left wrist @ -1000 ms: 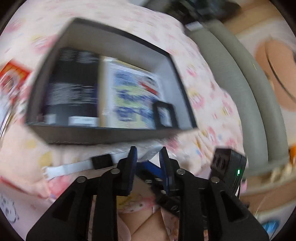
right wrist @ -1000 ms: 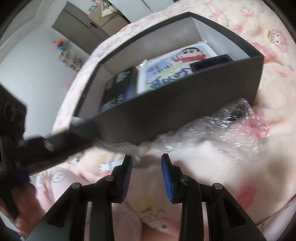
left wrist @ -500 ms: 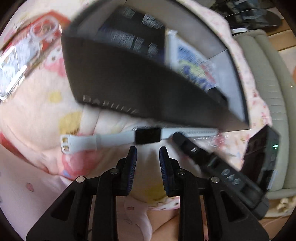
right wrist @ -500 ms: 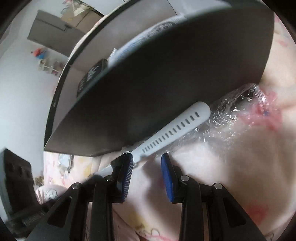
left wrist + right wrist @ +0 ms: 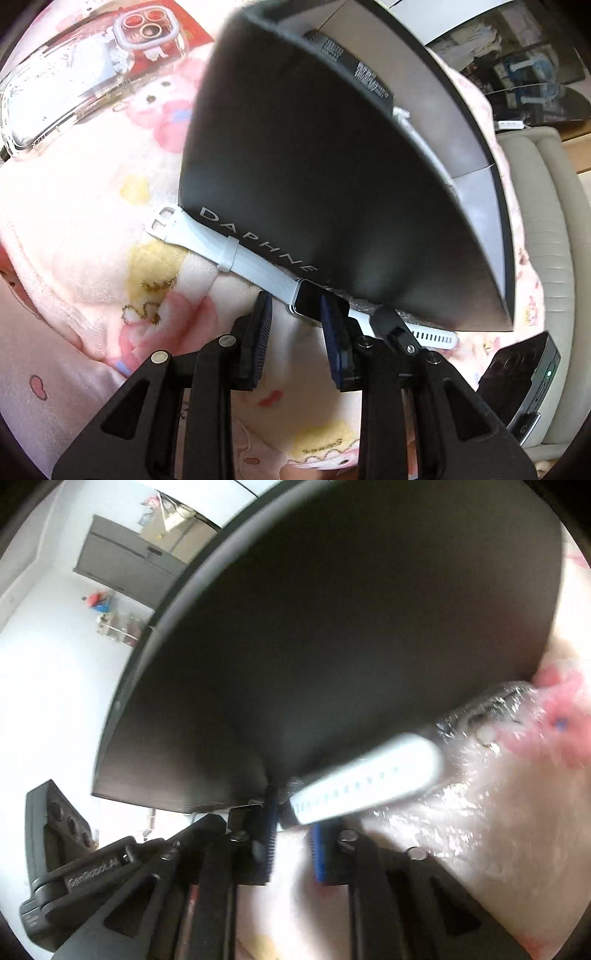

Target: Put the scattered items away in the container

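Box (image 5: 332, 166) wall hard against white watch (image 5: 258, 267); left tongs (image 5: 295, 317) opening empty, right tongs (image 5: 291, 823) closing on strap.

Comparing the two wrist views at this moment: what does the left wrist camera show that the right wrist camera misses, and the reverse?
Left wrist only: the watch's buckle end, its dark face, the clear phone case, and the DAPHNE lettering on the box.

Right wrist only: the room's grey cabinet, and the right gripper, jaws closing around the strap's base.

Both: the black box, the white watch's perforated strap, the pink blanket.
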`<control>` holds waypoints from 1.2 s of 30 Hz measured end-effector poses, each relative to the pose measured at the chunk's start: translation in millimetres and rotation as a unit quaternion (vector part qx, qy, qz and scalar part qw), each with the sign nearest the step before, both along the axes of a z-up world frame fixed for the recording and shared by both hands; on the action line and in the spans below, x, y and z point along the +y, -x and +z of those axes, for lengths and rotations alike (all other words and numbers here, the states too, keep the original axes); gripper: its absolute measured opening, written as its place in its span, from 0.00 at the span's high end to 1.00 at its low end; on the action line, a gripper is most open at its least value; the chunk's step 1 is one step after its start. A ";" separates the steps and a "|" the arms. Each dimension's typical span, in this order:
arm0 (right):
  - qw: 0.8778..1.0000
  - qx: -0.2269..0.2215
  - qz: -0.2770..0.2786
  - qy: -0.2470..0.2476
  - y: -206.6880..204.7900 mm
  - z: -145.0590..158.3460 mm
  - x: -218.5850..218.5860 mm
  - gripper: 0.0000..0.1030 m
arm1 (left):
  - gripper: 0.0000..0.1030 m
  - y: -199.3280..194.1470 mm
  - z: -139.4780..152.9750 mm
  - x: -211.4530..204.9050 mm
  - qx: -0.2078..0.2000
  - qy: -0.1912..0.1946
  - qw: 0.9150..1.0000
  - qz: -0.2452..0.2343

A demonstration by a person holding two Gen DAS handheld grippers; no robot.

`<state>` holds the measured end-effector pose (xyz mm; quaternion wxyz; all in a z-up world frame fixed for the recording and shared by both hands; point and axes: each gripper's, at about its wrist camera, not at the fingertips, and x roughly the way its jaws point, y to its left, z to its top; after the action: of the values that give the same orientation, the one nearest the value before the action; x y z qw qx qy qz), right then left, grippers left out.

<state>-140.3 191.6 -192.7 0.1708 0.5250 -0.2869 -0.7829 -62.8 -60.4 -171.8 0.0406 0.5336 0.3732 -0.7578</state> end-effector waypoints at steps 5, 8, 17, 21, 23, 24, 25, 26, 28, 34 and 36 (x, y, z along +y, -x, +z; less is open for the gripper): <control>0.999 0.028 -0.027 0.005 -14.8 15.6 16.7 0.97 | 0.74 -9.0 3.6 -1.2 0.010 0.007 1.000 -0.008; 0.998 0.052 -0.044 -0.002 -26.3 28.8 27.8 0.97 | 0.72 -5.0 -3.1 7.0 -0.025 0.040 0.998 -0.029; 0.999 0.012 -0.043 0.023 -34.5 22.8 39.7 0.94 | 0.58 -7.2 -22.0 -2.7 -0.028 -0.007 0.999 0.023; 0.999 0.005 -0.036 0.021 -24.3 12.4 33.2 0.94 | 0.91 -15.3 -22.2 -8.1 -0.010 -0.009 0.999 0.048; 0.999 -0.003 -0.039 0.021 -23.6 7.1 35.5 0.94 | 0.97 -20.6 -16.5 -8.7 0.003 -0.016 0.999 0.041; 0.999 -0.001 -0.037 0.026 -26.9 8.8 37.2 0.96 | 0.97 -23.9 -13.1 -8.4 0.005 -0.021 0.999 0.035; 0.999 0.005 -0.035 0.030 -33.7 12.9 39.6 0.97 | 0.97 -26.7 -9.9 -7.7 0.003 -0.026 0.999 0.028; 0.999 0.010 -0.033 0.029 -38.8 18.0 40.5 0.97 | 0.97 -29.5 -6.3 -6.8 0.004 -0.030 0.999 0.019; 0.999 0.018 -0.030 0.021 -46.4 30.5 43.2 0.97 | 0.97 -37.4 3.7 -4.7 0.009 -0.029 1.000 0.001; 0.999 0.008 -0.032 0.003 -53.1 35.7 46.6 0.95 | 0.92 -44.2 7.4 -3.9 -0.011 -0.009 0.999 -0.036; 0.998 -0.030 -0.047 -0.010 -41.8 20.2 42.2 0.95 | 0.79 -41.3 1.1 -6.2 -0.023 0.002 0.999 -0.033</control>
<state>-98.5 233.8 -172.5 0.1198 0.5357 -0.3090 -0.7766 -21.5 -66.6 -170.7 0.0252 0.5626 0.3528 -0.7472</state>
